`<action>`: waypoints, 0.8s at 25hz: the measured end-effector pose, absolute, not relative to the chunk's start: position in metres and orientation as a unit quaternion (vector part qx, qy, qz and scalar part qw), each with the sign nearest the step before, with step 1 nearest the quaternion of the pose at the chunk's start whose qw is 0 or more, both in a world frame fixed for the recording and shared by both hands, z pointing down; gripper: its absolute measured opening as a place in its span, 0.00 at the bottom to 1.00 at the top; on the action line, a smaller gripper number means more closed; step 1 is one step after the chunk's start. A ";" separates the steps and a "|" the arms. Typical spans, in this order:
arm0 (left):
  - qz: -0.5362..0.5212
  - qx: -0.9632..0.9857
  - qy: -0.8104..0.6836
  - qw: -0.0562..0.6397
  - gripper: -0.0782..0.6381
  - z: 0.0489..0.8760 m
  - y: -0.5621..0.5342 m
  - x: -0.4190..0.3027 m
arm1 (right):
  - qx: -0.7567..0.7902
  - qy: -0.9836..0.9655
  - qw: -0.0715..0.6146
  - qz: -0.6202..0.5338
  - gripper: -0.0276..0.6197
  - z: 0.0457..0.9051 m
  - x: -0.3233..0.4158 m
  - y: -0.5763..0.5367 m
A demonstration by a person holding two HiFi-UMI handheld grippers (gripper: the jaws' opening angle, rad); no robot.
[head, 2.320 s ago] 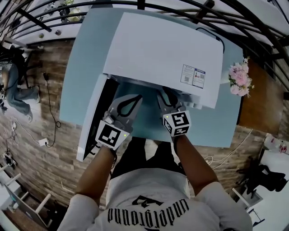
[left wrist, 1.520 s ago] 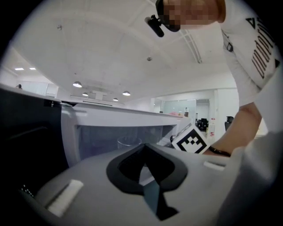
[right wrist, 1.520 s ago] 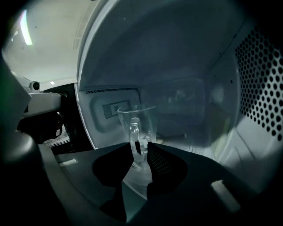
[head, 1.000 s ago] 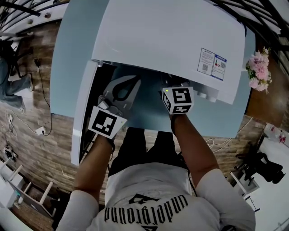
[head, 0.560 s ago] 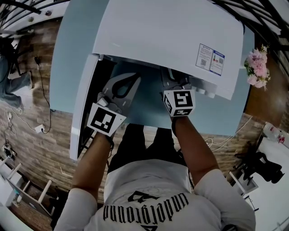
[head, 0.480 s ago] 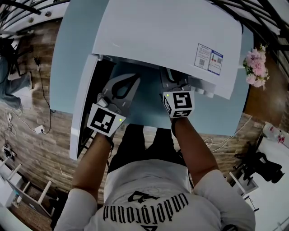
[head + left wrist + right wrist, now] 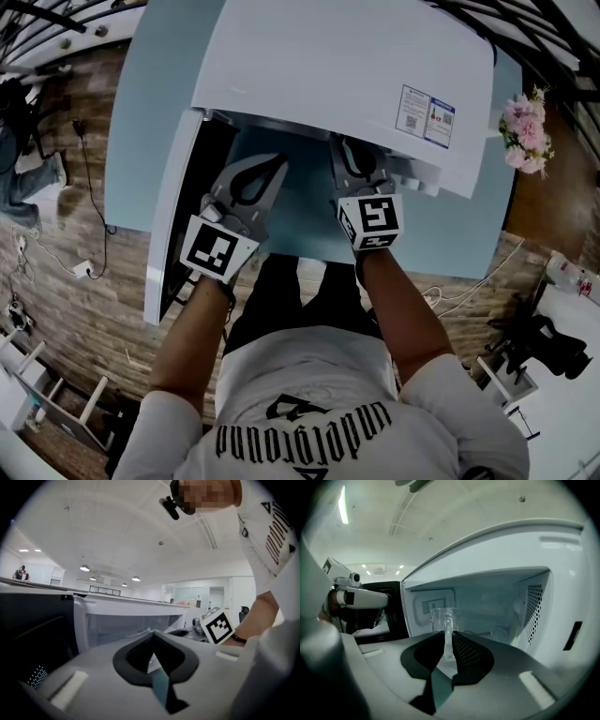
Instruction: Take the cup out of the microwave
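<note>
The white microwave (image 7: 347,75) stands on a blue table (image 7: 150,112) with its door (image 7: 173,225) swung open to the left. In the right gripper view a clear glass cup (image 7: 442,619) with a handle stands upright in front of the lit cavity (image 7: 497,606). My right gripper (image 7: 448,641) is shut on the cup's handle. In the head view my right gripper (image 7: 353,167) reaches under the microwave's top edge, and the cup is hidden there. My left gripper (image 7: 251,180) hovers in front of the opening, beside the door, shut and holding nothing; its jaws (image 7: 152,637) meet.
Pink flowers (image 7: 520,131) stand at the table's right end. A black cable (image 7: 89,178) lies on the wooden floor to the left. The dark inner face of the door (image 7: 370,616) is close on the left of the cavity.
Over the last second my right gripper has drawn back a little out of the microwave toward me. The left gripper has stayed almost still.
</note>
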State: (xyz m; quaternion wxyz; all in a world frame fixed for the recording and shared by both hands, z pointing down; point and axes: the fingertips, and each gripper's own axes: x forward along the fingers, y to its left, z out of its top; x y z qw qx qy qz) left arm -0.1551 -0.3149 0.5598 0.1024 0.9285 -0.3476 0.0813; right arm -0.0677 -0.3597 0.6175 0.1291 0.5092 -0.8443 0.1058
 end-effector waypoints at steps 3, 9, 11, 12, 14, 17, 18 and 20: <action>0.081 0.927 -0.350 0.104 0.18 0.558 -0.314 -0.156 | 0.505 -0.848 0.126 0.104 0.12 0.613 -0.070 -0.356; 0.076 0.927 -0.354 0.100 0.18 0.546 -0.314 -0.159 | 0.493 -0.854 0.128 0.107 0.12 0.606 -0.072 -0.343; 0.073 0.927 -0.355 0.099 0.18 0.541 -0.312 -0.160 | 0.491 -0.854 0.130 0.110 0.12 0.604 -0.071 -0.336; 0.072 0.927 -0.354 0.098 0.18 0.539 -0.310 -0.161 | 0.490 -0.855 0.131 0.111 0.12 0.603 -0.071 -0.332; 0.073 0.928 -0.353 0.094 0.18 0.534 -0.306 -0.162 | 0.487 -0.855 0.133 0.115 0.12 0.601 -0.071 -0.325; 0.077 0.928 -0.353 0.092 0.18 0.528 -0.300 -0.165 | 0.483 -0.857 0.138 0.117 0.12 0.598 -0.070 -0.312; 0.078 0.928 -0.352 0.089 0.18 0.526 -0.299 -0.165 | 0.481 -0.858 0.138 0.117 0.12 0.596 -0.070 -0.309; 0.077 0.929 -0.351 0.085 0.18 0.519 -0.295 -0.164 | 0.477 -0.860 0.139 0.117 0.12 0.592 -0.071 -0.301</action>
